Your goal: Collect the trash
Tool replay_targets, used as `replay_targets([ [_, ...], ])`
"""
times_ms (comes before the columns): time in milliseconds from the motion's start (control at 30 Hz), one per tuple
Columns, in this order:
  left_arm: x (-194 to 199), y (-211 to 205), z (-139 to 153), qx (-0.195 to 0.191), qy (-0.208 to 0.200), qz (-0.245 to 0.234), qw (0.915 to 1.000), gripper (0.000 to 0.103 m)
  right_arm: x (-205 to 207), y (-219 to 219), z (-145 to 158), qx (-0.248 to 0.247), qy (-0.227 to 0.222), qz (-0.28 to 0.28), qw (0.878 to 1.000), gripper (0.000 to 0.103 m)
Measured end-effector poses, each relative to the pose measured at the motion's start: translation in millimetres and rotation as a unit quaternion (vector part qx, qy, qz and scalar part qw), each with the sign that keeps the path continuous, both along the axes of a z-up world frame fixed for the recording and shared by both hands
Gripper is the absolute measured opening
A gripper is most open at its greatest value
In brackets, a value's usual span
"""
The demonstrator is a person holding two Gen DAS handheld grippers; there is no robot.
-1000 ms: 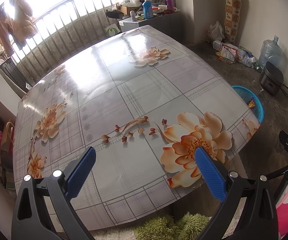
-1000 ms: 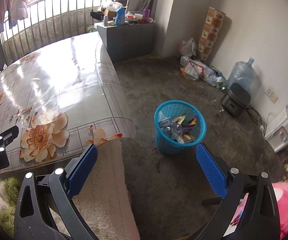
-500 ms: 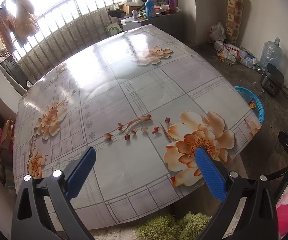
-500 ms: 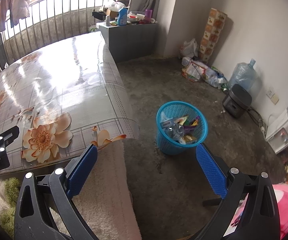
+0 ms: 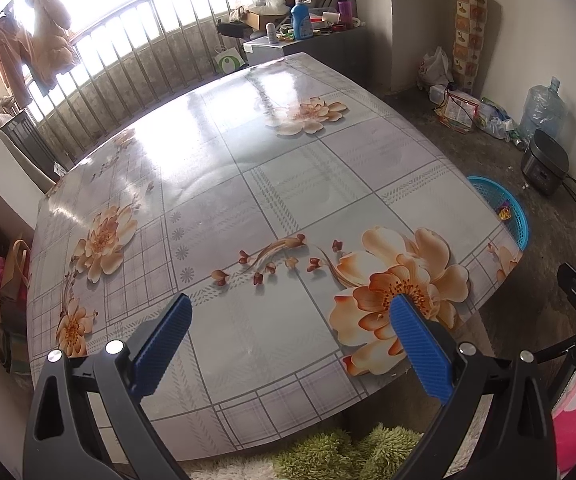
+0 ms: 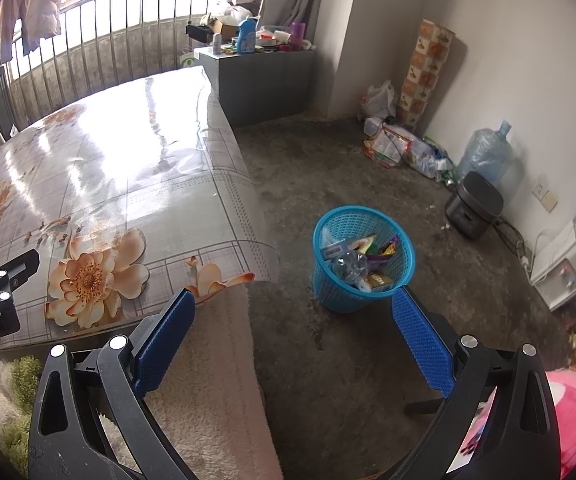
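A blue mesh trash basket (image 6: pixel 361 264) stands on the concrete floor right of the table, holding wrappers and a crushed plastic bottle (image 6: pixel 349 266). Its rim also shows past the table edge in the left wrist view (image 5: pixel 501 210). My right gripper (image 6: pixel 293 338) is open and empty, held above the floor short of the basket. My left gripper (image 5: pixel 289 342) is open and empty over the near edge of the table (image 5: pixel 248 184), which has a glossy floral cloth. I see no loose trash on the cloth.
A fluffy cream and green cover (image 6: pixel 208 380) lies below the table's near edge. A grey cabinet (image 6: pixel 264 80) with bottles stands at the back. Bags, a water jug (image 6: pixel 485 156) and a black rice cooker (image 6: pixel 473 210) line the right wall. Something pink (image 6: pixel 571 404) lies bottom right.
Both grippers have drifted slightly; the table and the basket sit a little further right in the views. Both stay open and empty.
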State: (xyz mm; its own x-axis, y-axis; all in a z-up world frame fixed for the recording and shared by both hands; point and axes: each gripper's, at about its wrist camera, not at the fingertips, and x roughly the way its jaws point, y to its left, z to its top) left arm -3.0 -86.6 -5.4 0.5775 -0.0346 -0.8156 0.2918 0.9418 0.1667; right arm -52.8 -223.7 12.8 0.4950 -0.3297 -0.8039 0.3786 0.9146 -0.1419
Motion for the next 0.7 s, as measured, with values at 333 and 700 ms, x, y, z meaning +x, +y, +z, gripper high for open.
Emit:
replay_targets([
  [333,0.9,-1.3,2.4,0.0,-0.001,-0.002,1.0,0.097,0.7,-0.3,0.9,0.0,0.0,0.0,1.0,0.095],
  [700,1.2,-1.4,1.8,0.0,0.0,-0.001,1.0,0.097,0.3,1.4,0.4,-0.001,0.0,-0.001,1.0,0.095],
])
